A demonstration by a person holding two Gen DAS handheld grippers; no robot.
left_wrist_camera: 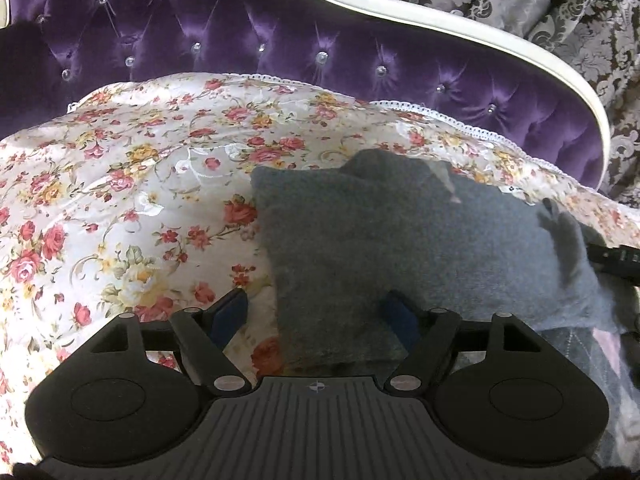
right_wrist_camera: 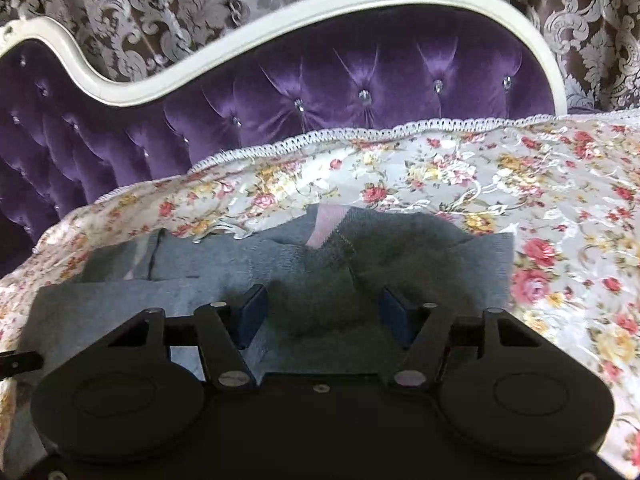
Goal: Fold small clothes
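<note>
Grey fuzzy knit, a small sweater [left_wrist_camera: 400,248], lay on a floral bedspread [left_wrist_camera: 120,184] edged with white lace trim [right_wrist_camera: 360,134], pale pink showing at its neckline [right_wrist_camera: 326,226]. Behind the bed rose a tufted purple velvet headboard [left_wrist_camera: 240,40] in a cream frame, with damask curtains [right_wrist_camera: 160,8] beyond. The left gripper [left_wrist_camera: 320,316] angled down over the sweater's near corner, jaws apart, one blue pad over bedspread, the other against knit. The right gripper [right_wrist_camera: 324,312] straddled a raised bunch of knit, pads not pressing it.
</note>
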